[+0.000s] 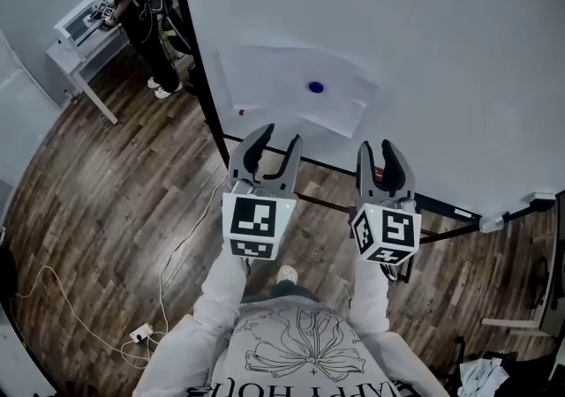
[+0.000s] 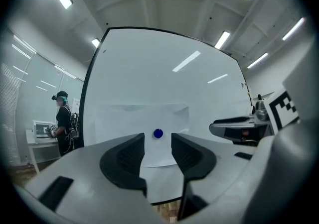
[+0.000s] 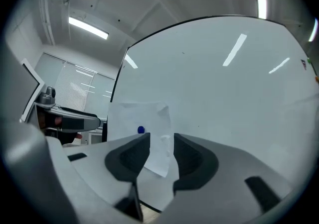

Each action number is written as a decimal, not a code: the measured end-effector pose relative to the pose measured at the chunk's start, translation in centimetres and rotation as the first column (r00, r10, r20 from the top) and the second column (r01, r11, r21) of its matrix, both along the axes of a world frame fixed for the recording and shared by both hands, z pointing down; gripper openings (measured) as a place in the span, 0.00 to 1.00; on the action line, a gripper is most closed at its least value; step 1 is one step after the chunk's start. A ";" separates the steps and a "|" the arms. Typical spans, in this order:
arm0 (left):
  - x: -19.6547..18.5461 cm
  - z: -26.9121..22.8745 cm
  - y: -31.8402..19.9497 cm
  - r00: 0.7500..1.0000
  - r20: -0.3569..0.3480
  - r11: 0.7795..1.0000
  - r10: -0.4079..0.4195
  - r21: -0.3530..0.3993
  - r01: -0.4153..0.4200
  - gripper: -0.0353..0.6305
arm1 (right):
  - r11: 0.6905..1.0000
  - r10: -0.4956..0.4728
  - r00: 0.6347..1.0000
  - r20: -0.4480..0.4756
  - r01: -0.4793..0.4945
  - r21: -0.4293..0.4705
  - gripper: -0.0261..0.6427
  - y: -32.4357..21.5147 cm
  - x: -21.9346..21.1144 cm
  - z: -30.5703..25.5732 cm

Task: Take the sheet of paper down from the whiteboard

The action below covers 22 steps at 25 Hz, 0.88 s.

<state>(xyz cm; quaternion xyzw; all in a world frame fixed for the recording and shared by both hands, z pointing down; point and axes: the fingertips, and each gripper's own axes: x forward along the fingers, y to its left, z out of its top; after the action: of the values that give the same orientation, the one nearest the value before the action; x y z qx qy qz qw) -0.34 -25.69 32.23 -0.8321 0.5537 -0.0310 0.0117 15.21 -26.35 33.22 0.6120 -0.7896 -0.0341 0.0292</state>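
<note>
A white sheet of paper (image 1: 296, 86) hangs on the whiteboard (image 1: 424, 51), pinned by a round blue magnet (image 1: 315, 86). My left gripper (image 1: 271, 141) is open and empty, a short way in front of the board below the sheet's left half. My right gripper (image 1: 381, 154) is open and empty too, below the sheet's right corner. In the left gripper view the magnet (image 2: 158, 133) shows between the jaws, with the sheet (image 2: 149, 128) behind them. Seen from the right gripper, the sheet (image 3: 147, 133) and magnet (image 3: 141, 130) lie left of the gap.
The whiteboard's black frame and foot bars (image 1: 441, 210) stand on the wood floor. A person (image 1: 137, 7) stands at a white desk (image 1: 84, 42) at the far left. A white cable and plug (image 1: 141, 332) lie on the floor at my left.
</note>
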 end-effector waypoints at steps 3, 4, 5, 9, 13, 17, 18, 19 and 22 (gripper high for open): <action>0.7 0.2 -1.7 1.000 0.010 1.000 -0.015 -0.004 0.015 0.28 | 0.999 -0.044 0.999 -0.012 0.044 0.010 0.25 -2.1 0.6 -0.5; 0.9 0.3 -2.2 1.000 0.013 1.000 -0.018 -0.006 0.018 0.28 | 0.998 -0.056 0.998 -0.018 0.056 0.014 0.25 -2.8 0.8 -0.6; 1.1 0.4 -2.7 1.000 0.017 1.000 -0.021 -0.007 0.021 0.28 | 0.998 -0.065 0.998 -0.025 0.066 0.017 0.25 -3.4 0.9 -0.7; 1.6 0.6 -4.4 0.999 0.036 0.999 -0.036 -0.007 0.037 0.28 | 0.995 -0.093 0.995 -0.040 0.094 0.018 0.25 -5.7 1.0 -0.6; 1.9 0.6 -5.9 0.999 0.044 1.000 -0.030 -0.007 0.030 0.28 | 0.991 -0.132 0.989 -0.065 0.134 0.020 0.26 -7.2 0.1 -0.9; 2.1 0.7 -7.2 0.999 0.044 1.000 -0.009 -0.008 0.009 0.28 | 0.985 -0.162 0.981 -0.109 0.167 0.033 0.28 -7.8 -0.8 -1.6; 2.3 0.8 -7.6 0.999 0.043 1.000 -0.001 -0.012 0.002 0.28 | 0.984 -0.167 0.979 -0.118 0.172 0.035 0.28 -7.9 -0.9 -1.8; 2.6 0.9 -7.9 0.999 0.042 1.000 0.008 -0.017 -0.007 0.28 | 0.983 -0.172 0.977 -0.125 0.178 0.036 0.28 -8.1 -1.0 -1.9; 3.2 1.1 -8.9 0.998 0.051 0.999 0.035 -0.026 -0.034 0.28 | 0.978 -0.201 0.969 -0.142 0.207 0.033 0.28 -8.6 -1.4 -2.3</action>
<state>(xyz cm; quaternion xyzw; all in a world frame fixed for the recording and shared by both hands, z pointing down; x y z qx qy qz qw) 2.84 -34.59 33.31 -0.8405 0.5384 -0.0589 0.0161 13.81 -34.96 30.95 0.5242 -0.8434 -0.0979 0.0656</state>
